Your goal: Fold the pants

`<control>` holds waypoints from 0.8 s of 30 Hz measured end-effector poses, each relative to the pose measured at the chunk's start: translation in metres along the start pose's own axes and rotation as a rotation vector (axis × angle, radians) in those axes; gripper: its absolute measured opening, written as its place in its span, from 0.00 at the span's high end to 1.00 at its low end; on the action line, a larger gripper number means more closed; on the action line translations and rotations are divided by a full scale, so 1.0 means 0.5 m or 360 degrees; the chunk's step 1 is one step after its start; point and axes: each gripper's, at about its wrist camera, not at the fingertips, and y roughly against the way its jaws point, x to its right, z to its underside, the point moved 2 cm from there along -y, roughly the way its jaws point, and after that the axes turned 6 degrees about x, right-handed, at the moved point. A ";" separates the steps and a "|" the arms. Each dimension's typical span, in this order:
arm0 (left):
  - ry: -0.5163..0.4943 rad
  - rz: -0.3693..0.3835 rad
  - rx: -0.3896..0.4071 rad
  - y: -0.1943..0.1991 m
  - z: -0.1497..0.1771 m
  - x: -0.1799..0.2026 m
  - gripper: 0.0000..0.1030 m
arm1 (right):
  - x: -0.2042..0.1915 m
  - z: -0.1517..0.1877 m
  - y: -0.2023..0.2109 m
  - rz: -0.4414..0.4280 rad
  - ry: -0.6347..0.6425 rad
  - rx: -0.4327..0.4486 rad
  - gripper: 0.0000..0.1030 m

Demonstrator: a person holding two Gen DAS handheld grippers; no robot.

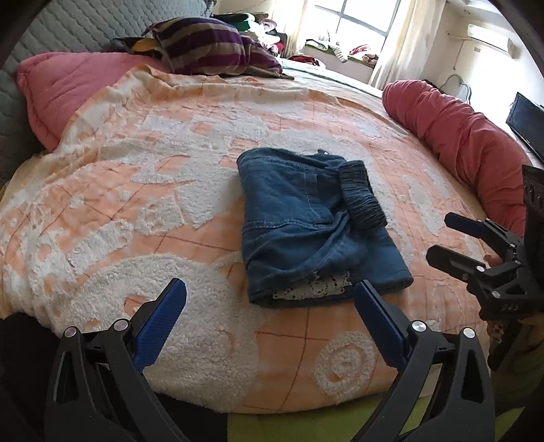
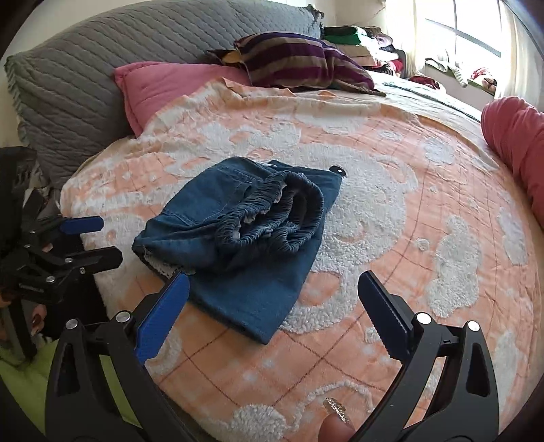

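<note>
A wide bed is filling both views, and an orange-and-white blanket (image 1: 142, 190) is covering it, its surface quilted in a thin grid with raised, fleecy white swirls and patches standing out from the smoother peach ground. At the far left a grey quilted headboard cushion (image 2: 68, 78) is leaning up, stitched in slanting ribs, with a pink pillow (image 2: 159, 81) lying against it and a purple-and-tan striped pillow (image 1: 210, 47) slumping just beyond. A red bolster (image 1: 452, 136), creased and rolled, is running along the far right edge of the bed, and a bright window (image 1: 363, 17) with pale curtains is glowing behind piled clothes. The pants (image 1: 306, 217) are lying folded into a compact blue denim bundle near the middle of the blanket, their gathered elastic waistband (image 2: 272, 207) bunching on top and a scrap of white lace peeking from the near edge. The left gripper (image 1: 270, 299) is hovering at the near side of the bundle with its blue ribbed pads spread wide and released, nothing between them. The right gripper (image 2: 273, 292) is likewise standing released and empty, its left pad appearing over the bundle's near corner; whether it touches the cloth cannot be told. A fingertip with a glittery nail (image 2: 336, 416) is showing at the bottom of the right wrist view.
</note>
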 end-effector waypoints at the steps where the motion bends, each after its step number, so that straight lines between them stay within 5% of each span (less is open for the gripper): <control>1: -0.0001 -0.0001 0.0003 0.001 0.000 0.002 0.04 | 0.001 -0.002 0.002 0.0002 -0.0003 0.0009 0.09; 24: -0.0007 -0.0034 0.0015 0.012 -0.006 -0.002 0.04 | 0.007 -0.006 0.017 0.0023 -0.0009 0.0035 0.09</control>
